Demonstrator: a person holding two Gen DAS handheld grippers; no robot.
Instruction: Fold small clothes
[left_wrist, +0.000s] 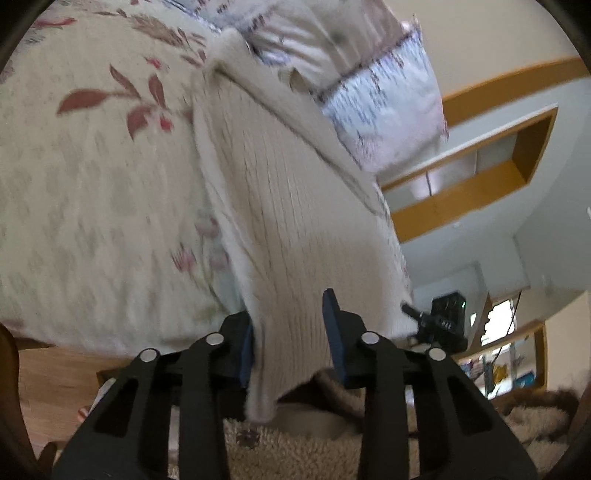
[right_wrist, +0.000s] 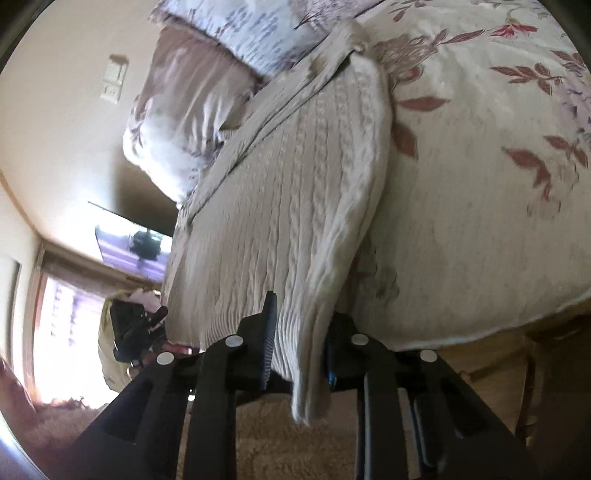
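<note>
Sweater (left_wrist: 280, 206), cream, ribbed and cable-knit; stretched from far end of bed toward near edge, hem hanging past edge over shaggy rug (left_wrist: 295, 443). Far end lying against lilac-patterned pillow (left_wrist: 384, 110). Seen again in right wrist view (right_wrist: 288, 192), cable pattern up, right border rolled into thick fold.

Left gripper (left_wrist: 291, 339): at near left hem corner, fabric running between fingers and bunched against left pad; visible gap on right side, so jaws partly apart, firmness of hold not certain.

Right gripper (right_wrist: 299, 343): at other near hem corner, rolled border passing between fingers; jaws likewise partly apart, cloth filling much of gap, pinch not confirmed. Other gripper visible as dark shape beyond hem in each view.

Surroundings: floral bedspread (left_wrist: 92, 184) under garment; wooden shelf (left_wrist: 480, 173) on wall; television (right_wrist: 136, 243) and bright window (right_wrist: 66, 325) in right wrist view. Both views motion-blurred.

Stage, as judged: hem taken up at both corners, ready for lift or fold toward pillow.

Risks: slip of heavy knit from loose jaws under own weight; uneven pull between corners, giving skewed fold; rolled right border carried into fold as lump; drag of bedspread along with sweater; far end snagging on pillow.
</note>
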